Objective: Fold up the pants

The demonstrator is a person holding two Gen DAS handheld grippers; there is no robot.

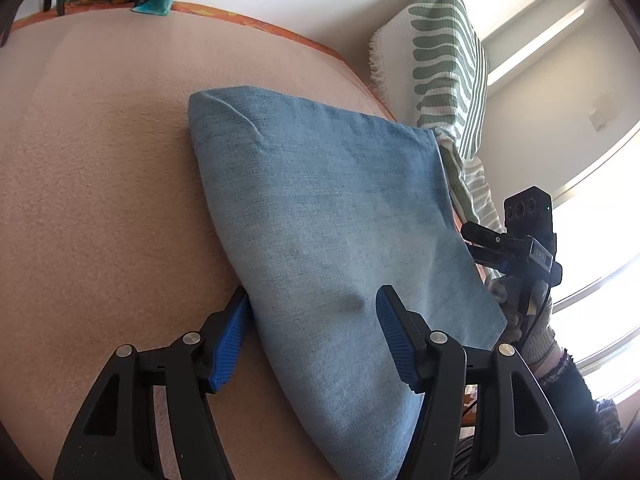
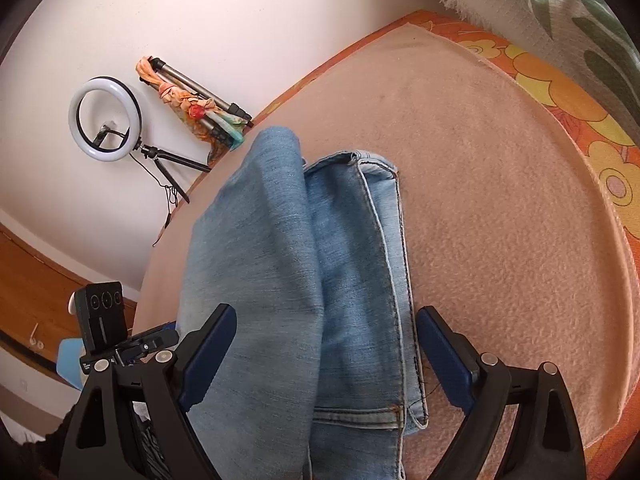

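Light blue denim pants (image 1: 332, 216) lie folded on a pink blanket (image 1: 100, 200). My left gripper (image 1: 312, 336) is open, its blue pads (image 1: 230, 344) on either side of the near edge of the folded denim. In the right wrist view the pants (image 2: 304, 264) show layered, with stitched seams and a hem on the right. My right gripper (image 2: 324, 352) is open and straddles the pants' near end. The right gripper also shows in the left wrist view (image 1: 516, 248) at the pants' right edge.
A green-and-white patterned cushion (image 1: 444, 64) stands behind the pants. An orange floral sheet (image 2: 568, 92) borders the blanket. A ring light (image 2: 105, 118) and a tripod with a scarf (image 2: 192, 100) stand by the white wall. Bright windows are at right.
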